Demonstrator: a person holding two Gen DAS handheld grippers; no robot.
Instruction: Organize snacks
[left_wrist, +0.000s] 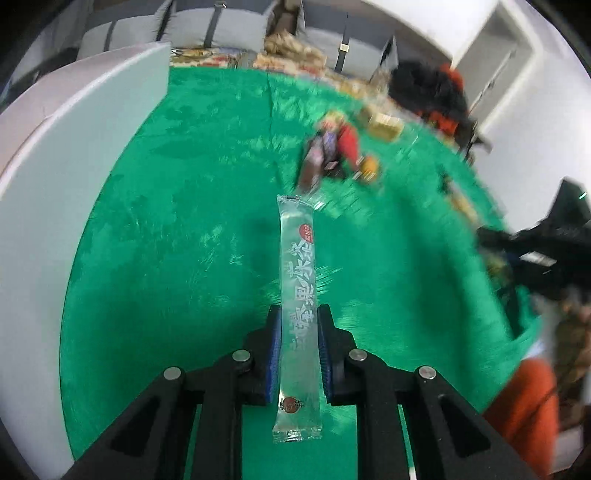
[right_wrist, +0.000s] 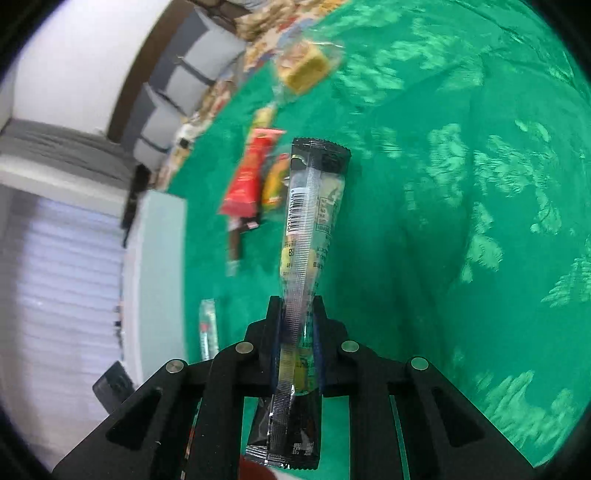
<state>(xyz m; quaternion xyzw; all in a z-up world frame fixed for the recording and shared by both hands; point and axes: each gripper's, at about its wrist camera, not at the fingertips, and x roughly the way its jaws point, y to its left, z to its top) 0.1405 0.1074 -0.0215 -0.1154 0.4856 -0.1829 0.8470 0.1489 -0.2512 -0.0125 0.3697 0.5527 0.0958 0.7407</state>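
My left gripper (left_wrist: 298, 314) is shut on a long clear jelly stick (left_wrist: 297, 258) with white lettering and a red round mark; the stick juts forward above the green cloth (left_wrist: 166, 240). My right gripper (right_wrist: 297, 304) is shut on a clear and black snack stick (right_wrist: 314, 206) with a barcode and yellow contents, lifted off the cloth. A blurred pile of loose snacks (left_wrist: 334, 147) lies further out on the cloth. In the right wrist view a red packet (right_wrist: 251, 177), a yellow packet (right_wrist: 275, 182) and a brown stick (right_wrist: 235, 243) lie beyond the held stick.
A white box wall (left_wrist: 74, 155) stands along the left of the cloth. A clear wrapped yellow cake (right_wrist: 304, 68) lies far out. Another clear stick (right_wrist: 208, 328) lies near the white box edge (right_wrist: 162, 280). The other gripper's black body (left_wrist: 546, 251) shows at right.
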